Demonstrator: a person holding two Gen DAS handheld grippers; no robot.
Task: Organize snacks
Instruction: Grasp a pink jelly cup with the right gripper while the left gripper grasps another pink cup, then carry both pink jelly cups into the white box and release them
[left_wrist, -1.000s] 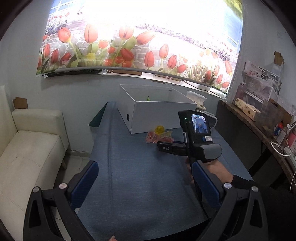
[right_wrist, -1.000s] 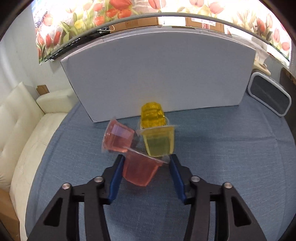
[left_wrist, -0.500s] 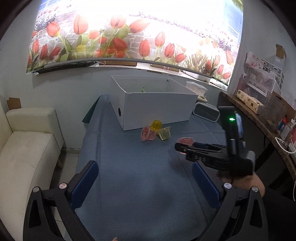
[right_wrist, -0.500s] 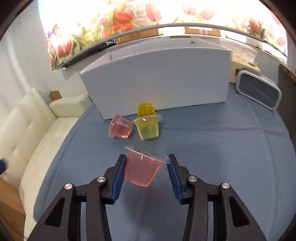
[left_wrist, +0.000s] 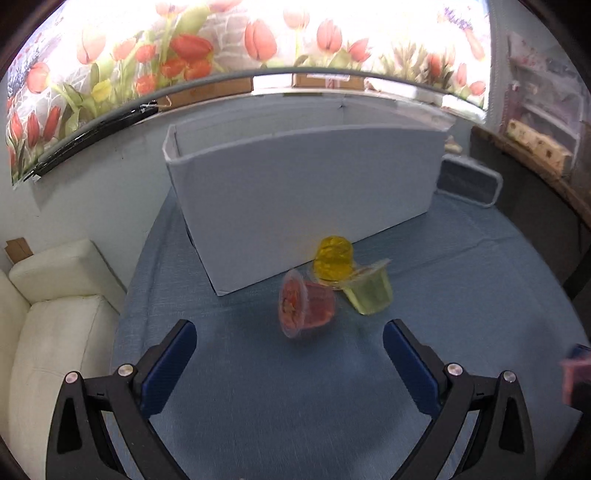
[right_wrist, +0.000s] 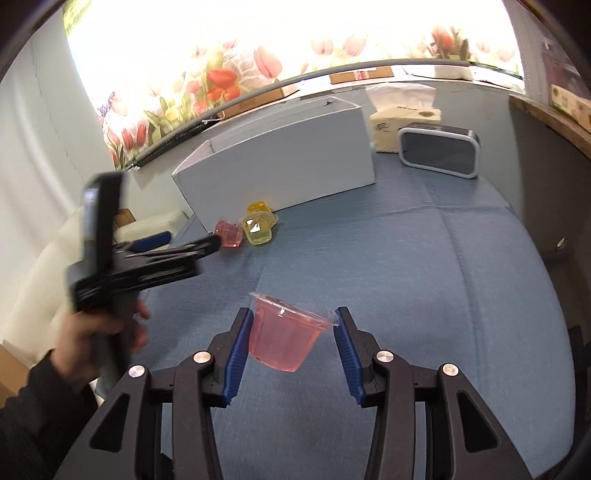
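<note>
My right gripper (right_wrist: 293, 341) is shut on a pink jelly cup (right_wrist: 286, 338) and holds it above the blue table (right_wrist: 424, 280). My left gripper (left_wrist: 290, 356) is open and empty, just in front of a pink jelly cup lying on its side (left_wrist: 306, 308). Behind that cup sit an upside-down yellow jelly cup (left_wrist: 334, 260) and a tilted pale green jelly cup (left_wrist: 369, 291). All three lie in front of the white box (left_wrist: 303, 199). In the right wrist view the left gripper (right_wrist: 207, 245) reaches toward the cups (right_wrist: 255, 227).
A grey-rimmed clock or speaker (right_wrist: 439, 151) and a tissue box (right_wrist: 404, 122) stand to the right of the white box (right_wrist: 280, 162). A cream sofa (left_wrist: 48, 314) is left of the table. A dark shelf (left_wrist: 535, 173) is at the right.
My right gripper has lifted its pink cup up and back toward the table's right. My left gripper has moved forward, close to the three cups by the box.
</note>
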